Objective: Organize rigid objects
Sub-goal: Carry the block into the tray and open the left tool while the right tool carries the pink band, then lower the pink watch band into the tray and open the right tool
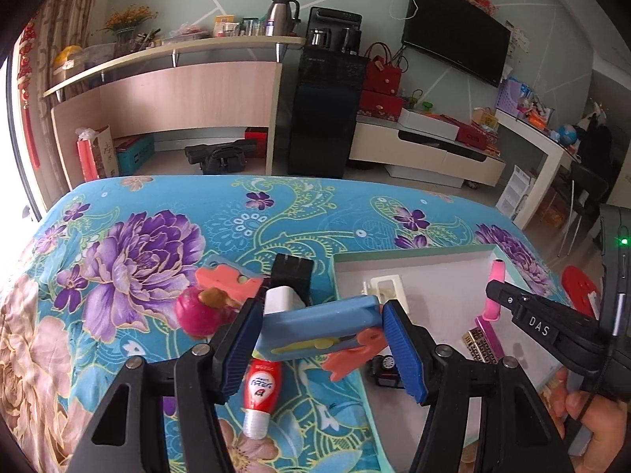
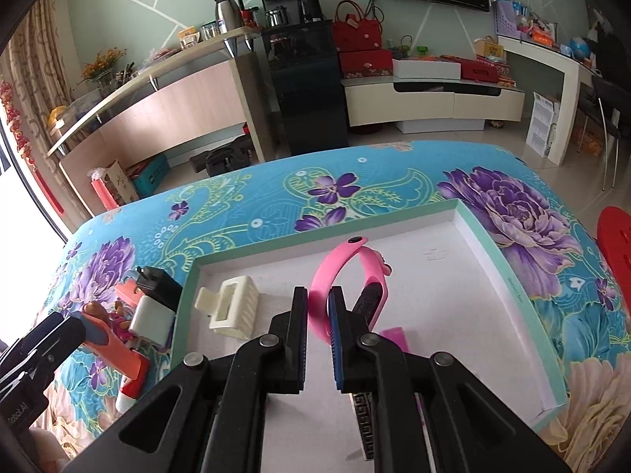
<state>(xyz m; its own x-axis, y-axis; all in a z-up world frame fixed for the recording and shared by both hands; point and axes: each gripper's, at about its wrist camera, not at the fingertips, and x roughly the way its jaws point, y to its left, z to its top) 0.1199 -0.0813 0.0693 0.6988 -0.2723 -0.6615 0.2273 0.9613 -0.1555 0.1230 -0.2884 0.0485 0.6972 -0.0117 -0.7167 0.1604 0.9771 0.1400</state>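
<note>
The left claw is closed about halfway on a blue case, its blue pads pressing both ends and lifting it clear of the floral surface. Just below that claw lies a red tube; beyond it stand a white adapter and a black adapter. The right claw is pinched tight on a pink wristband, held over the shallow tray. To its left inside the tray rests a cream hair clip.
</note>
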